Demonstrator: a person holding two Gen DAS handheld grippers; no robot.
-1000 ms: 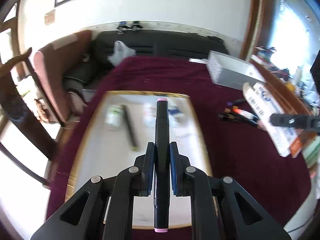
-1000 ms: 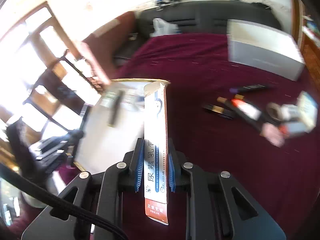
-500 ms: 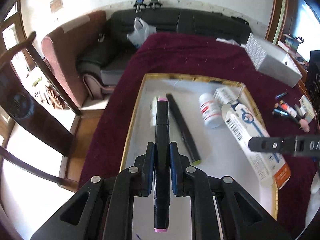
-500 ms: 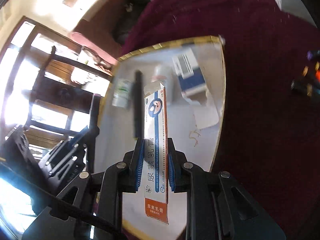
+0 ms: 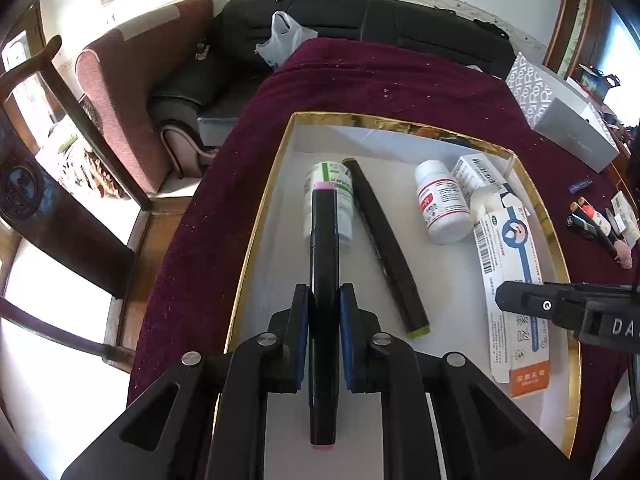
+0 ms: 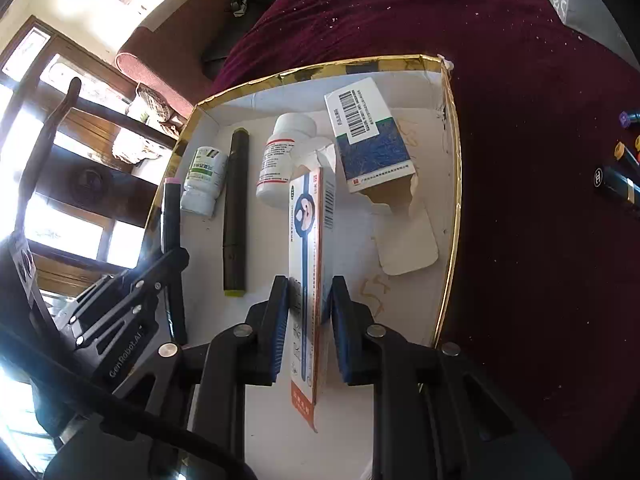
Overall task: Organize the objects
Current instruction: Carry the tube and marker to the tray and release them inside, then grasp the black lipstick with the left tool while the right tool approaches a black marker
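My left gripper [image 5: 324, 300] is shut on a black marker with pink ends [image 5: 323, 264], held over the left part of the white gold-rimmed tray [image 5: 256, 240]. My right gripper [image 6: 306, 292] has its jaws slightly parted around a long white, blue and orange carton [image 6: 306, 240], which leans over the tray floor [image 6: 404, 304]. In the tray lie a green-label bottle [image 5: 338, 184], a second black marker [image 5: 384, 248], a red-label white bottle [image 5: 440, 204] and an opened blue-and-white box [image 6: 368, 140]. The carton [image 5: 512, 280] and right gripper also show in the left wrist view.
The tray sits on a dark red cloth [image 5: 380, 80]. Several markers and small items [image 5: 596, 224] lie on the cloth right of the tray. A grey patterned box [image 5: 560, 112] stands at the far right. A sofa [image 5: 360, 24] and armchair [image 5: 132, 92] are behind.
Both grippers have moved from over the cloth to low over the tray. The carton now tilts in the right gripper's loosened jaws. The left gripper still holds the marker.
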